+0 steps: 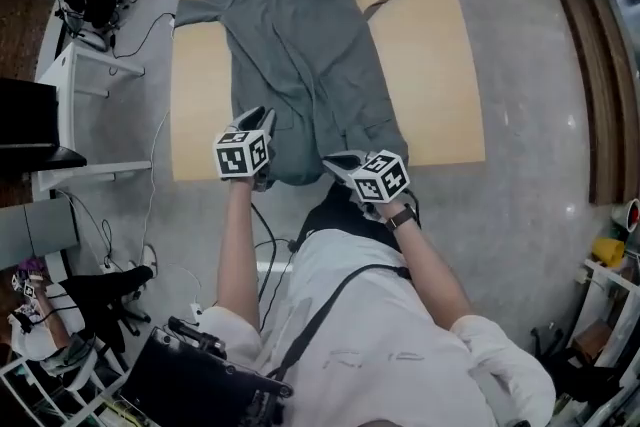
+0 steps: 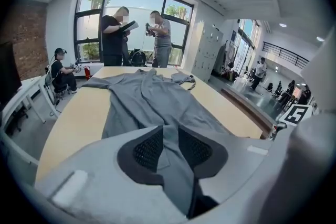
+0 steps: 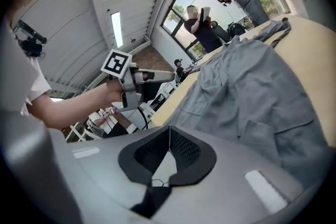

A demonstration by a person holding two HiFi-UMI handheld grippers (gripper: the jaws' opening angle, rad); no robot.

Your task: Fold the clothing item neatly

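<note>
My left tongs (image 1: 257,118) gape over the grey garment (image 1: 300,45) hem on the worktop (image 1: 440,65); my right tongs (image 1: 342,161) are clamped shut just beside it.

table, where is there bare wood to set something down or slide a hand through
The widest bare patch of the table lies between the garment and the right edge. A narrower strip runs along the left edge, on the near side of the spread sleeve. The middle is all cloth, and the near edge is crowded: the left gripper and right gripper are at the hem.
</note>
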